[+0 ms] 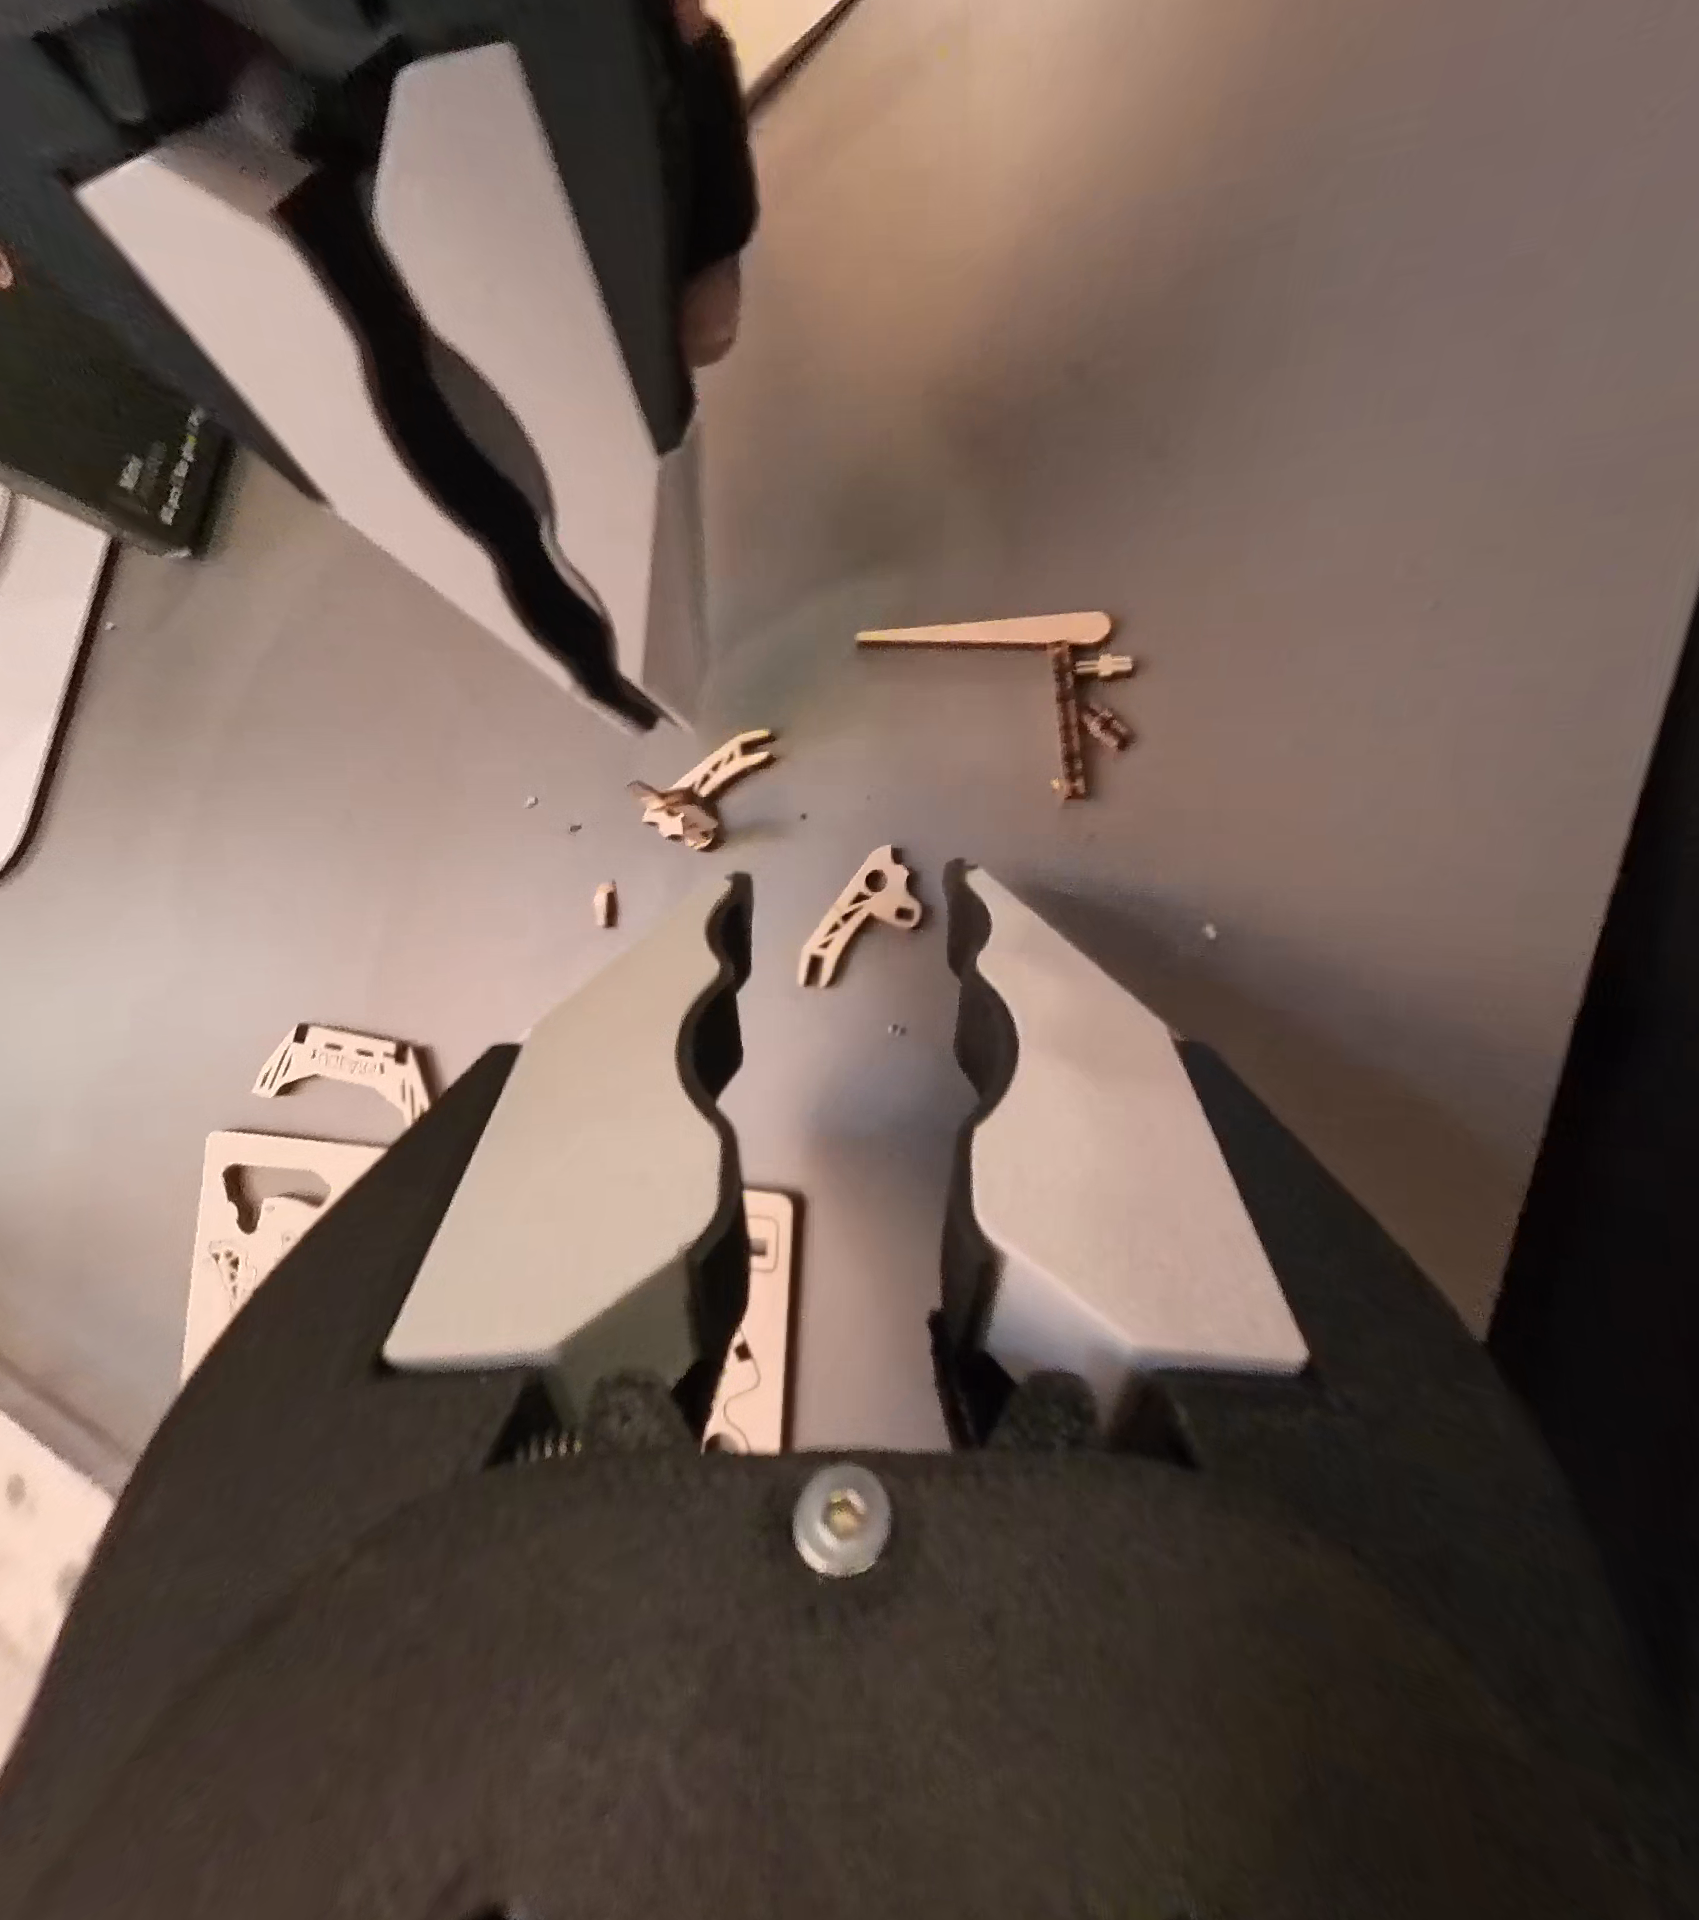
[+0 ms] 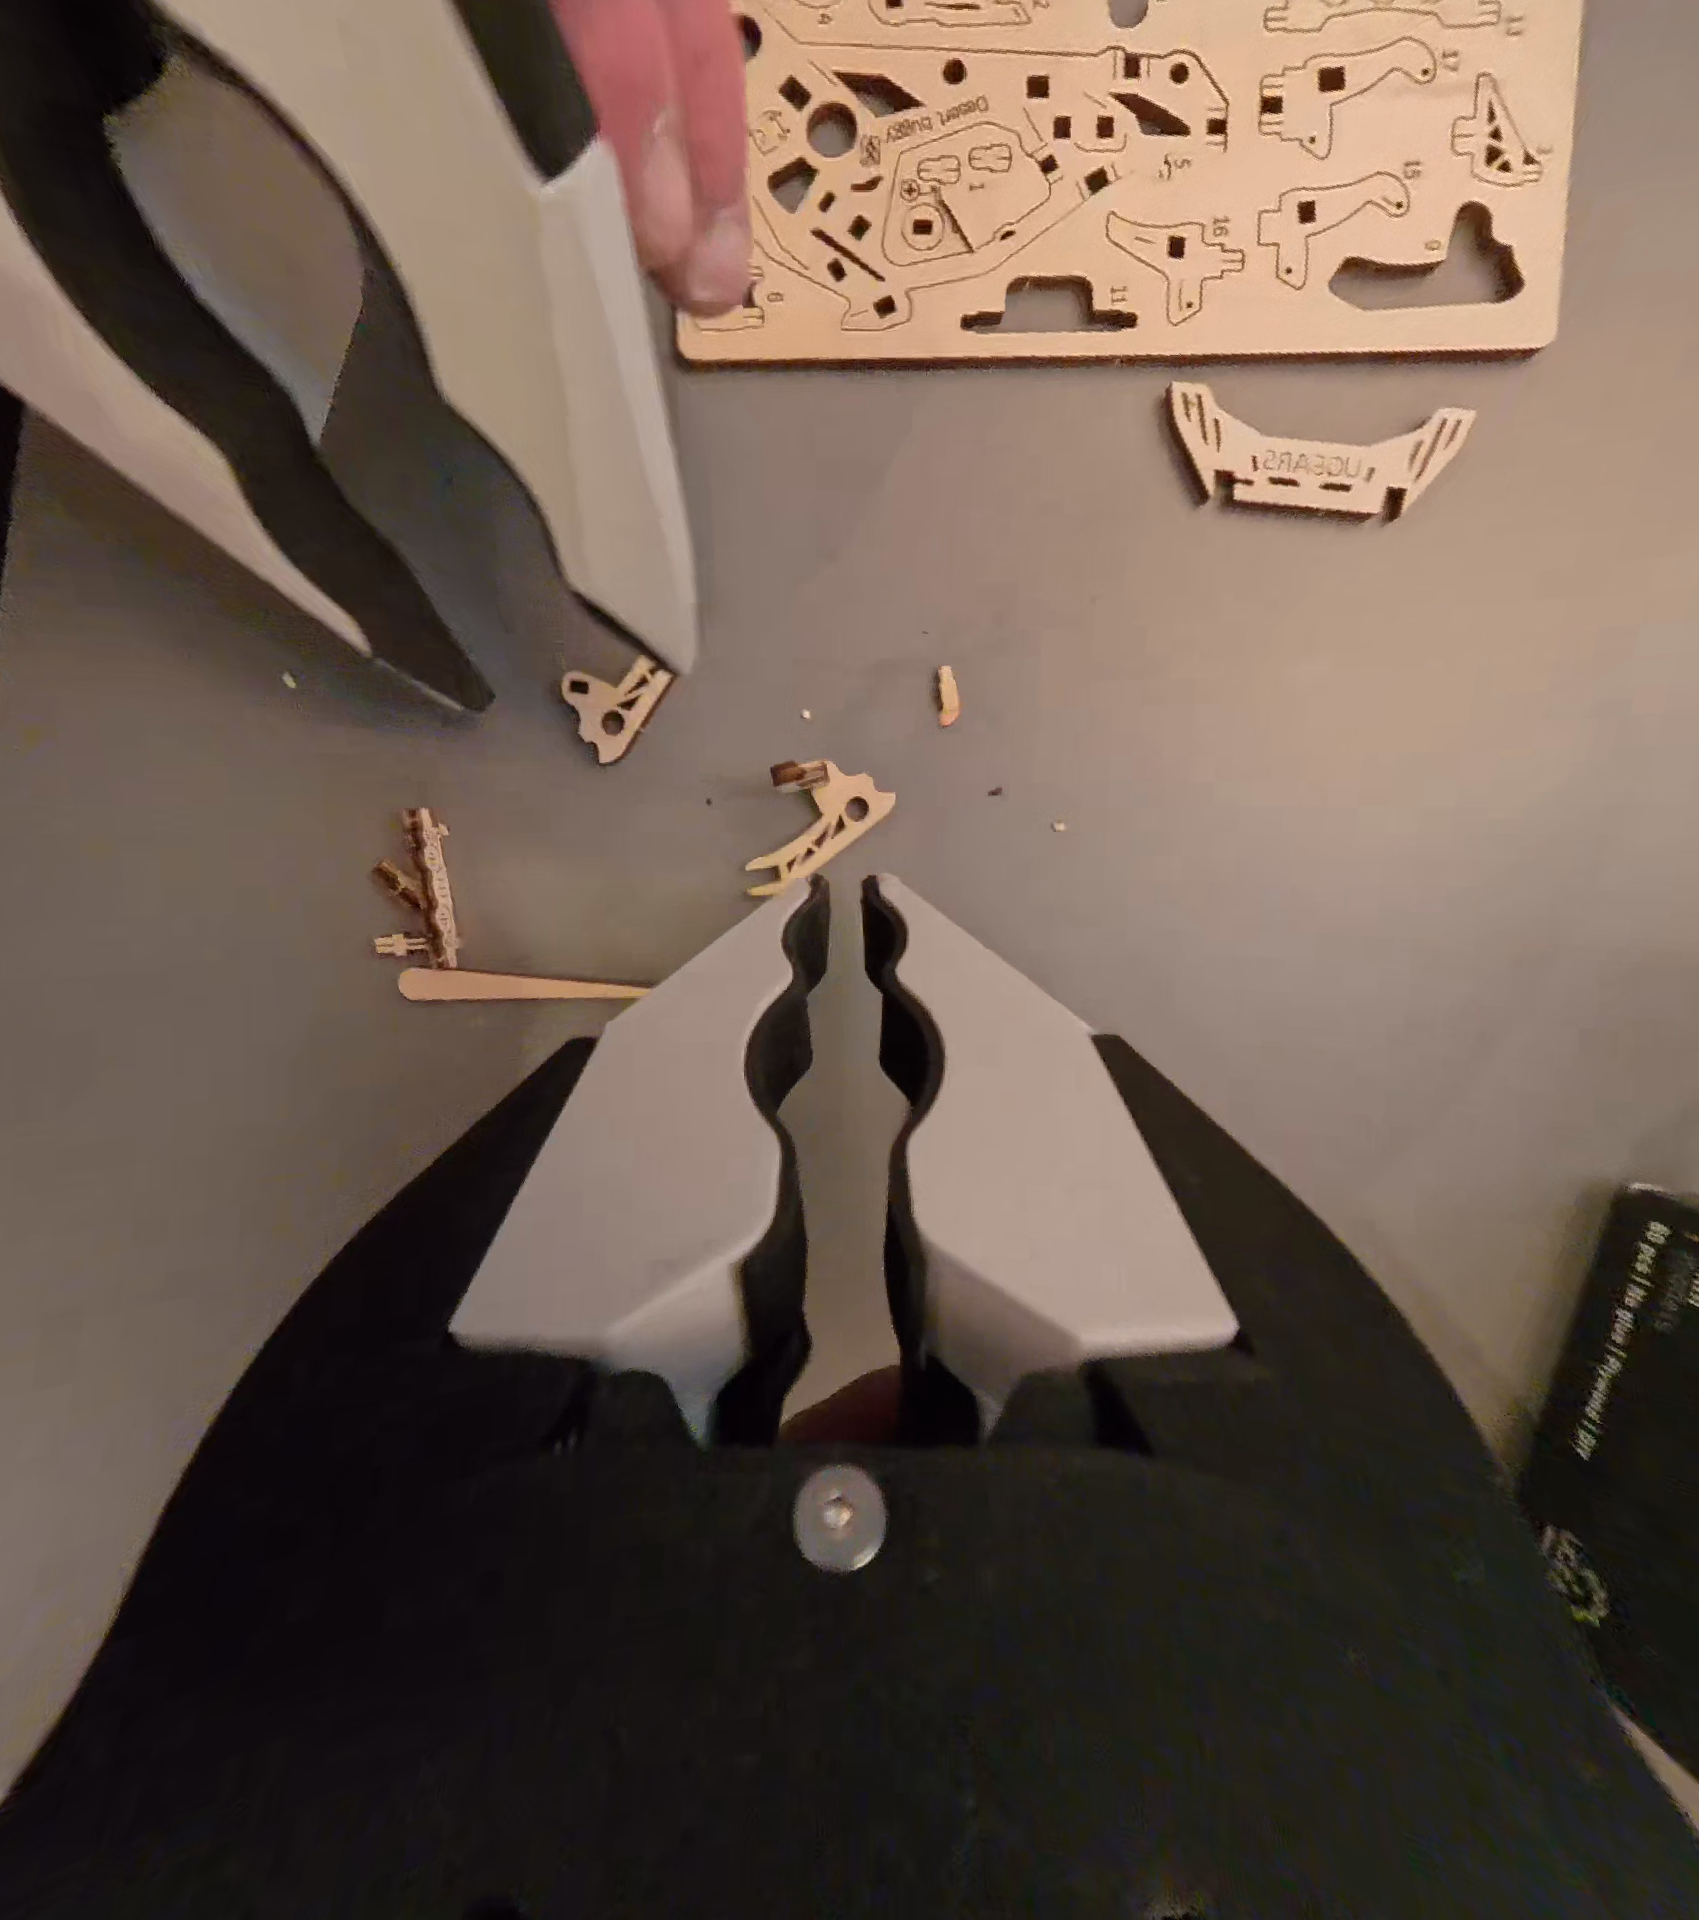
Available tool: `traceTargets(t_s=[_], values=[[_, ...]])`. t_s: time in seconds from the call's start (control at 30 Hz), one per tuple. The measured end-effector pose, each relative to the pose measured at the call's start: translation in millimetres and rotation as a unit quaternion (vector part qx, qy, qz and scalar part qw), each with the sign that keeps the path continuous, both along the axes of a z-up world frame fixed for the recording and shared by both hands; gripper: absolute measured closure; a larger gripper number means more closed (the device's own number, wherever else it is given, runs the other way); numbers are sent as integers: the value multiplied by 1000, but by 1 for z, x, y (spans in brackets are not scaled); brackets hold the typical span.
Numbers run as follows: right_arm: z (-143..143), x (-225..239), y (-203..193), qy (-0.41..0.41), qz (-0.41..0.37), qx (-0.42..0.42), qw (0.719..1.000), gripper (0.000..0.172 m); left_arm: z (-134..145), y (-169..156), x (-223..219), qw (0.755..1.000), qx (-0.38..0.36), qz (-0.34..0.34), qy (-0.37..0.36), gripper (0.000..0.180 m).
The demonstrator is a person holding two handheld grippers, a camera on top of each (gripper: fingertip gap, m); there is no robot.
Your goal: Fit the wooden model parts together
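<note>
the left gripper (image 1: 847, 883) is wide open and holding nothing. the strut (image 1: 860, 914) lies flat on the table between its tips, long axis roughly along the fingers. the right gripper (image 2: 845, 883) sits empty, barely open, farther off.

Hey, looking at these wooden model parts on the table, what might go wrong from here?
1. The flat wooden arm piece lies flush between the open left hand-held gripper; the fingertips may slide over it.
2. The right hand-held gripper hangs near the half-assembled arm piece and could knock it.
3. Tiny pegs could scatter.
</note>
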State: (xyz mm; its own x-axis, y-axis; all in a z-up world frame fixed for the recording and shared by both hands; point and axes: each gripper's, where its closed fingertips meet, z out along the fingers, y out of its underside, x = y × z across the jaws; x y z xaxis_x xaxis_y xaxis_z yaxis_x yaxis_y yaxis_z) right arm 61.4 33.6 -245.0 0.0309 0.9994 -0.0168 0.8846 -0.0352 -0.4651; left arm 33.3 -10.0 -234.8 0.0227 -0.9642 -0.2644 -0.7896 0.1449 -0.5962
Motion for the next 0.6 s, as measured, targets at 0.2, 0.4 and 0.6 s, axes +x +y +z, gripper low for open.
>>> traceTargets(t_s=[0.2, 0.4, 0.6], values=[[-12, -4, -14, -38, -7, -15, 999, 172, -7, 8, -7, 1000, -10, 18, 4, 142], [-6, -31, -22, 32, -55, -43, 997, 172, -6, 9, -14, 1000, -8, 20, 8, 143], [8, -10, 4, 31, -89, 0, 996, 172, -4, 0, -3, 1000, 24, -19, 4, 139]])
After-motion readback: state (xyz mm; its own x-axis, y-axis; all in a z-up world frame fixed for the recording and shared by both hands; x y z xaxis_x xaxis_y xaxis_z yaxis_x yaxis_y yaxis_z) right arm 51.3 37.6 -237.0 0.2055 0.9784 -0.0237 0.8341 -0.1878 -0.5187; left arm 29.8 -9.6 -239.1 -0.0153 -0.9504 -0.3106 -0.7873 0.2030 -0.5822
